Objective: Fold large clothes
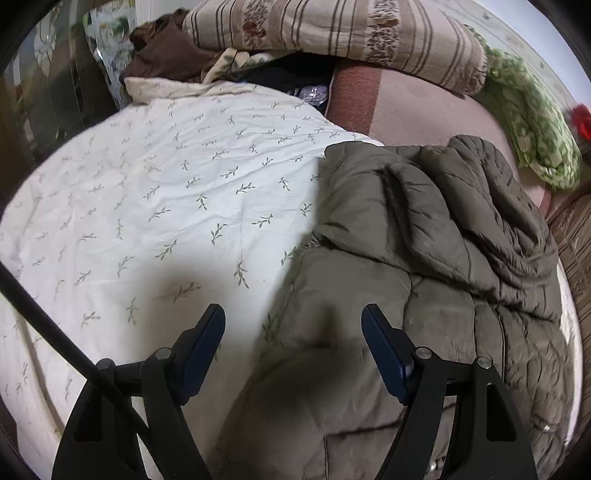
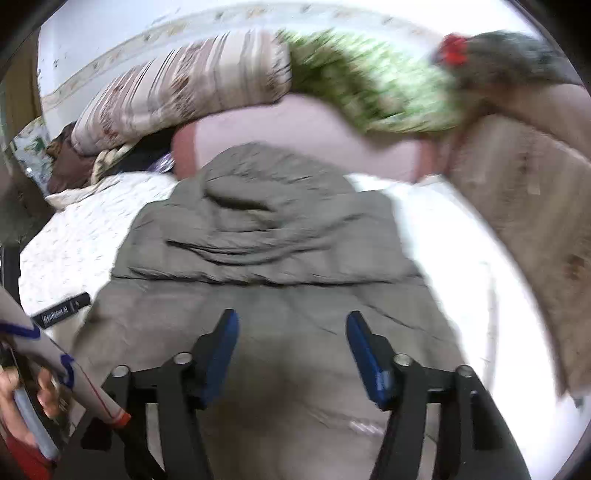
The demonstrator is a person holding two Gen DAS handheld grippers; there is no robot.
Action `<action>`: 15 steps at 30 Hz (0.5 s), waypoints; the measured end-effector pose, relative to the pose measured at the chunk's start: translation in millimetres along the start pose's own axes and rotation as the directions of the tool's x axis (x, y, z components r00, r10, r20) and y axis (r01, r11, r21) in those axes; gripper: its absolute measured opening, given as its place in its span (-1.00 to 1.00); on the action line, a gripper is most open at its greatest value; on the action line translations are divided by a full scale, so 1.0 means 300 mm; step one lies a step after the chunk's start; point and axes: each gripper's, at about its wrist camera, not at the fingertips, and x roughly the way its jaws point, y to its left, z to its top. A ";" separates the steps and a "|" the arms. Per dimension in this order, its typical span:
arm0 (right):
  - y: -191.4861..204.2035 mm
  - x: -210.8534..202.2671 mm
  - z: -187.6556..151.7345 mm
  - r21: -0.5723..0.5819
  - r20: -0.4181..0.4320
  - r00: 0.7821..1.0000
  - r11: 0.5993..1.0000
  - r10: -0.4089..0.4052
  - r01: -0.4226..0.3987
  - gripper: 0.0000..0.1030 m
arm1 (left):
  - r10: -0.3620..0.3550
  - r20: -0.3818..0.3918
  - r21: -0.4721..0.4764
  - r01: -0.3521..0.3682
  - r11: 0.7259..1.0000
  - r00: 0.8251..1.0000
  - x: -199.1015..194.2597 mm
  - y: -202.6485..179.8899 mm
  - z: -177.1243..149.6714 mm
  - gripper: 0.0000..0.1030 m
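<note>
Plainly, from the fingers outward:

Left gripper: fingers wide apart, nothing between the blue pads; the fingertips hang above the spot where the coat's edge meets the sheet. Whether they touch the cloth cannot be told.

Right gripper: fingers spread apart, nothing clamped; it hangs over the lower middle of the coat. The whole right wrist view is smeared by motion blur, so fine detail is lost.

Coat: a large padded grey-olive coat lying spread on the bed, its hood bunched toward the pillows. In the left wrist view its bottom part is cut off by the picture's edge and partly hidden behind the right finger.

Sheet: white with small leaf sprigs, wrinkled, under the coat; a dark shadow falls on it just ahead of the left gripper.

Hand: at the lower left of the right wrist view, holding a handle; a sleeve covers most of the arm. The gripper body below it is too dark to read.

Cable: a black line crossing the lower left corner, its ends out of frame.

Pillow: striped, at the head of the bed, resting on a pile of dark clothes that cannot be told apart.

Green cloth: patterned, bunched beside the pillow; blurred in the right wrist view.
</note>
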 end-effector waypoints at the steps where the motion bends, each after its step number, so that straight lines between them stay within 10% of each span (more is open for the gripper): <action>1: -0.038 -0.029 -0.025 0.014 0.012 1.000 1.000 -0.016 0.015 0.44 | -0.002 0.011 0.002 0.002 1.000 1.000 -0.011 -0.008 -0.012 0.47; 15: -0.280 -0.061 -0.239 0.135 -0.086 0.994 0.988 -0.067 0.078 0.45 | 0.033 0.096 0.114 -0.044 0.992 0.995 -0.177 -0.086 -0.222 0.47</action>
